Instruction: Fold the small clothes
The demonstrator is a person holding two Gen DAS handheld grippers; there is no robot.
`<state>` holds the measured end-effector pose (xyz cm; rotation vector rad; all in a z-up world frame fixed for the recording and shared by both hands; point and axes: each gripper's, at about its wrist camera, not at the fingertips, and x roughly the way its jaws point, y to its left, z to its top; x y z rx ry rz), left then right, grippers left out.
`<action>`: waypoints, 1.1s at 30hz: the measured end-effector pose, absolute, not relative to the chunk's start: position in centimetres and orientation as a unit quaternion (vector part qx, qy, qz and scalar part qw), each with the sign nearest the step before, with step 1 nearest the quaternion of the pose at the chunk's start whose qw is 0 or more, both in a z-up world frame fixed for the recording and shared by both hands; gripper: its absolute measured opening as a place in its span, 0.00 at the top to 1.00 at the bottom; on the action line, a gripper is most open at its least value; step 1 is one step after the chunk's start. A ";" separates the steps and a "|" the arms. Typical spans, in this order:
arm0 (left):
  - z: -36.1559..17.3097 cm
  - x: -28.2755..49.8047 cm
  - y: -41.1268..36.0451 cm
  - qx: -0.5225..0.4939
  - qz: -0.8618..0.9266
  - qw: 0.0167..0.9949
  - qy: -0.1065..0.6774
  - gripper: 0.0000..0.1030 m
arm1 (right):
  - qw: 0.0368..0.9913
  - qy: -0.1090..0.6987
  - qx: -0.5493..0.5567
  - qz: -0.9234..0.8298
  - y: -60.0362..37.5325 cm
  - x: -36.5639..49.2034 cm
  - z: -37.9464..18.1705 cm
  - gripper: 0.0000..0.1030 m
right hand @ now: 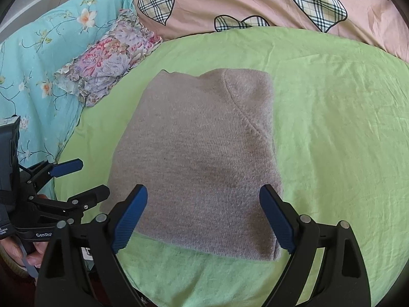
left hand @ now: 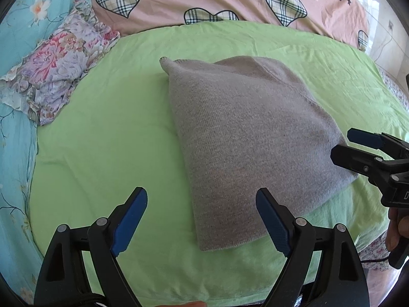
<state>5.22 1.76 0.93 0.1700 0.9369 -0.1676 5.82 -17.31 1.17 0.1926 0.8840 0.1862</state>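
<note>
The bed [left hand: 107,153] fills both views, spread with a green sheet [right hand: 332,133]; a pink quilt with checked hearts [right hand: 242,2] lies along its far edge, a blue flowered cover [left hand: 15,117] runs down one side, and a small flowered pillow [left hand: 58,69] sits at the corner where they meet. In the middle of the green sheet lies the grey knitted garment [left hand: 245,138], folded into a compact, roughly rectangular bundle with a seam curving across its top layer; it lies flat and nothing touches it. The fold looks finished or nearly so, so the step in hand appears to be the release and pull-back after the last fold. The next move probably calls either for one more tidy-up of the loose corner at the far edge, or for lifting the bundle aside, which would need both hands under opposite edges so the layers do not slip apart. The left gripper [left hand: 202,217] hovers over the near edge of the garment with its blue-padded fingers [left hand: 130,217] spread wide and empty, and the right gripper [right hand: 204,217] hangs the same way, released, with nothing between its fingers. The only legible writing is on the left gripper's body in the right wrist view, white letters reading "GenRo", the rest cut off.
</note>
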 end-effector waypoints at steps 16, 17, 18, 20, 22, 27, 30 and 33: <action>1.3 5.1 1.0 0.089 -0.074 0.888 0.445 0.12 | 0.901 0.412 0.100 0.090 -17.6 5.2 1.8 0.12; 1.5 5.1 0.9 0.090 -0.076 0.888 0.443 0.12 | 0.902 0.411 0.100 0.090 -17.6 5.2 1.9 0.11; 1.6 5.1 0.7 0.091 -0.076 0.889 0.442 0.12 | 0.903 0.409 0.100 0.090 -17.6 5.2 2.0 0.11; 1.8 5.1 0.5 0.093 -0.077 0.890 0.439 0.12 | 0.903 0.408 0.099 0.091 -17.6 5.3 2.2 0.11; 1.8 5.1 0.4 0.092 -0.079 0.890 0.439 0.11 | 0.903 0.408 0.096 0.091 -17.6 5.4 2.2 0.11; 1.8 5.3 0.3 0.093 -0.083 0.891 0.438 0.10 | 0.903 0.409 0.097 0.090 -17.9 5.8 2.1 0.10; 1.7 5.5 0.3 0.093 -0.083 0.890 0.438 0.10 | 0.902 0.410 0.097 0.090 -17.9 6.1 2.1 0.10; 1.7 5.8 0.3 0.092 -0.083 0.890 0.438 0.10 | 0.902 0.411 0.099 0.090 -17.9 6.2 2.0 0.10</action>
